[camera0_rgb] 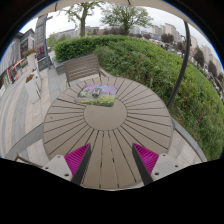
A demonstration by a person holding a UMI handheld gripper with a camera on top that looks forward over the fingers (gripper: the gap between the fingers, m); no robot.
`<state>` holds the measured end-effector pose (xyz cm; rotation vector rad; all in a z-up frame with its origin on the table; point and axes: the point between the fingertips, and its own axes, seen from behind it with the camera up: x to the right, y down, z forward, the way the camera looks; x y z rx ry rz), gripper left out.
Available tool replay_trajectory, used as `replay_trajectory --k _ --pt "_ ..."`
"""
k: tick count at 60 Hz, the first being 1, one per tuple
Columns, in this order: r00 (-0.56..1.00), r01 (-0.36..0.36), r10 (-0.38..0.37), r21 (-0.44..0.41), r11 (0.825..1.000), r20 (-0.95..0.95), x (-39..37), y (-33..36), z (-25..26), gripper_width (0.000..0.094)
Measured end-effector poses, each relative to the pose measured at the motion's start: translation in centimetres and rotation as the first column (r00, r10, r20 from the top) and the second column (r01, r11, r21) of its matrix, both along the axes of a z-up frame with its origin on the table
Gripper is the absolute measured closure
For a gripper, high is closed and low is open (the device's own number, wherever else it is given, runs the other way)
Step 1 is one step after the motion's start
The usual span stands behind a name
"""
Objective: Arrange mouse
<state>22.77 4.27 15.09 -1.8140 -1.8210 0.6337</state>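
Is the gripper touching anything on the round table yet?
Apart. The gripper view shows the gripper open and empty, with bare slats of the round table between it and the small planter at the far side.

Round slatted table, chair, hedge

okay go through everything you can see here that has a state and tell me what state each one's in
Gripper: jaws open, nothing between them, above the near side of the table.
Round slatted table: upright, outdoors on a terrace.
Small plant: sits upright on the table's far side, well beyond the jaws.
Chair: upright, at the far side of the table, unoccupied.
Mouse: none that I can make out.
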Motion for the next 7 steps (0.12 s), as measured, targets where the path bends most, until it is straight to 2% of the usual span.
replay_trajectory --k 7 --pt "1.0 -0.023 0.023 -0.003 1.0 0.001 0.62 0.49 -0.23 0.0087"
